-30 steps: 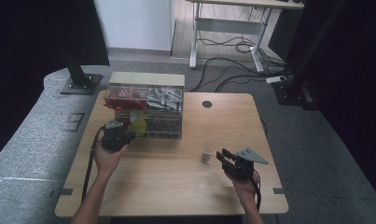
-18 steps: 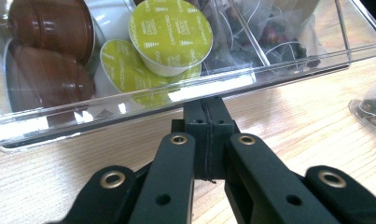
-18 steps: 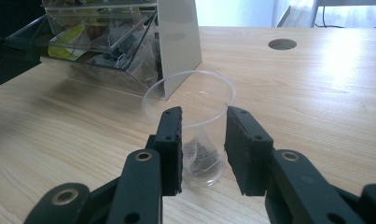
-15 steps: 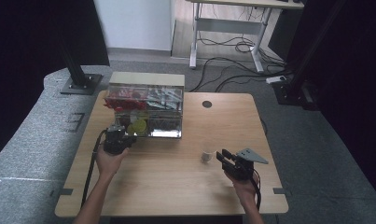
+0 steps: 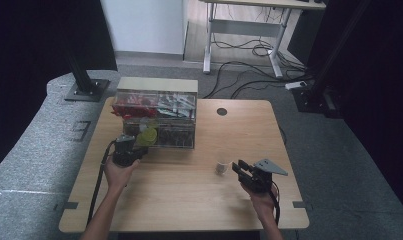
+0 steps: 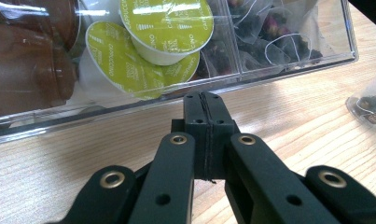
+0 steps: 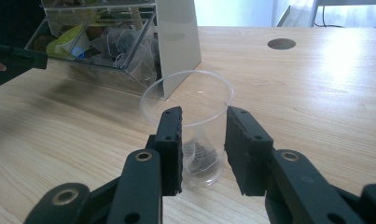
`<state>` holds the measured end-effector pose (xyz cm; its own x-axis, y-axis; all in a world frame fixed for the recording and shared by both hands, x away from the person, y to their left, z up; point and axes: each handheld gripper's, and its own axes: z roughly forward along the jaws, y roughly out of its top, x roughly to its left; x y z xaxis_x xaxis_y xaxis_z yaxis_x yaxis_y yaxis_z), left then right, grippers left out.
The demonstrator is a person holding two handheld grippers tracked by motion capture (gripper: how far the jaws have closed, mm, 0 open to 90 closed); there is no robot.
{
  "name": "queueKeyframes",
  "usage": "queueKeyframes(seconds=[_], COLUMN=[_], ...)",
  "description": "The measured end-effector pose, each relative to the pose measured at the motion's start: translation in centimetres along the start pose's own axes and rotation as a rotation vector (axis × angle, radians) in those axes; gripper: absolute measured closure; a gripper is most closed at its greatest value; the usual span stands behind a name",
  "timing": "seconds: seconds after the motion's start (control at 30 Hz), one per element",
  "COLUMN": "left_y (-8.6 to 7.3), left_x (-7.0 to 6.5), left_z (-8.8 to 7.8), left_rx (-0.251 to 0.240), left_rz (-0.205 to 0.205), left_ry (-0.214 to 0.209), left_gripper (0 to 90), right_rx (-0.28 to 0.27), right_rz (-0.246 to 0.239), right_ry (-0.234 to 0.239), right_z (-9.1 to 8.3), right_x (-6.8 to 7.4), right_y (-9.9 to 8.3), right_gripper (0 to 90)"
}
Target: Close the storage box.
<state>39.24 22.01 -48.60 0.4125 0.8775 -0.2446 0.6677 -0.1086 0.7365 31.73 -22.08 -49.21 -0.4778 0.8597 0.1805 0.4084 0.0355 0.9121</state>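
A clear organiser box (image 5: 156, 120) stands at the back left of the wooden table (image 5: 189, 200). Its front bin holds green-lidded capsules (image 6: 164, 28), and the bin beside it holds tea bags (image 6: 274, 42). My left gripper (image 5: 138, 144) (image 6: 205, 95) is shut with nothing in it, its tip just short of the box's front wall. A small clear plastic cup (image 5: 222, 166) (image 7: 188, 100) with a tea bag (image 7: 202, 158) inside stands right of centre. My right gripper (image 5: 235, 166) (image 7: 203, 114) is level and open. The cup stands just ahead of its tips and shows through the gap.
A round cable hole (image 5: 222, 111) lies in the table behind the cup. A loose sachet (image 6: 370, 105) lies on the wood to the right in the left gripper view. Black stands and cables sit on the floor beyond the table.
My left gripper has drawn back a little from the box front toward the person. The right gripper and the cup have not moved.
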Motion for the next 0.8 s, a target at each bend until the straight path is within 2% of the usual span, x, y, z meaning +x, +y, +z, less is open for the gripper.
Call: queueKeyframes(seconds=[0.37, 0.6, 0.8], left_y=[-0.5, -1.0, -2.2], left_x=[-0.2, -0.8, -1.3], left_z=[0.2, -0.3, -0.5], left_rx=[0.012, -0.024, -0.036], left_rz=[0.015, 0.041, 0.047], left_ry=[0.005, 0.001, -0.047], left_gripper=[88.8, 79.6, 71.9], right_rx=[-0.003, -0.003, 0.002], right_rz=[0.003, -0.001, -0.003], right_ry=[-0.001, 0.005, 0.007], right_z=[-0.1, -0.2, 0.0], right_x=[-0.1, -0.1, 0.0], right_y=[0.0, 0.0, 0.0], right_gripper=[66.1, 63.1, 59.4])
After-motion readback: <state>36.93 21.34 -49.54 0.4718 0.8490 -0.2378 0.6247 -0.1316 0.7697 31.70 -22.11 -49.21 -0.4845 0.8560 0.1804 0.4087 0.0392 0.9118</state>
